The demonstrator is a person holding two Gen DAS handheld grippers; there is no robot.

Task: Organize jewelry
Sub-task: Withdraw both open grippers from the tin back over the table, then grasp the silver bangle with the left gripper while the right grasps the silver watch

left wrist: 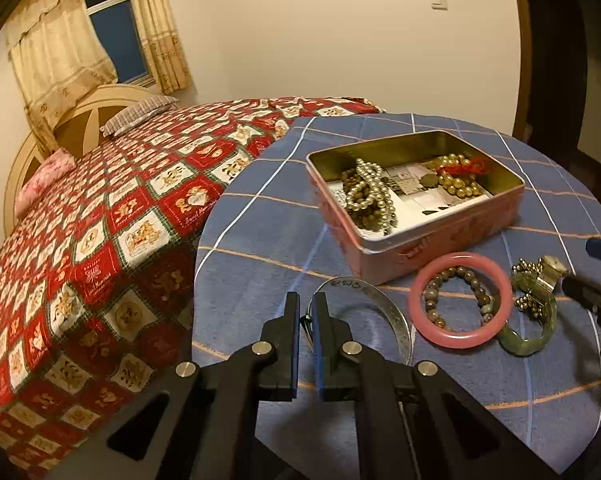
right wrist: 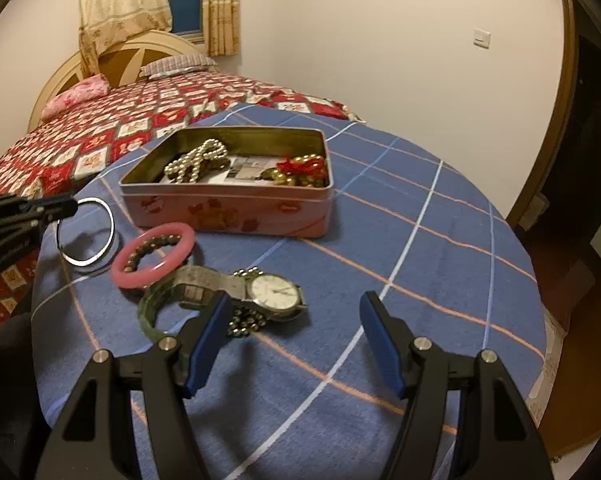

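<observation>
The left gripper (left wrist: pixel 305 312) pinches the rim of a silver bangle (right wrist: pixel 86 232), tilted just above the blue checked tablecloth (right wrist: pixel 420 240) beside an open pink tin (right wrist: pixel 228 212) of beads. The right gripper (right wrist: pixel 294 312) hangs with jaws spread by a wristwatch (right wrist: pixel 274 292), pink bangle (right wrist: pixel 154 254) and green bangle (left wrist: pixel 528 336).

pink bangle (left wrist: pixel 460 302), blue tablecloth (left wrist: pixel 260 240) (checked)

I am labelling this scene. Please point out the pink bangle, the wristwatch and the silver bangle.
pink bangle (right wrist: pixel 153 257): right wrist view, on its near rim.
wristwatch (right wrist: pixel 274 290): right wrist view, on the white dial.
silver bangle (right wrist: pixel 110 222): right wrist view, on its right edge, opposite the shut left gripper (left wrist: pixel 305 307).
</observation>
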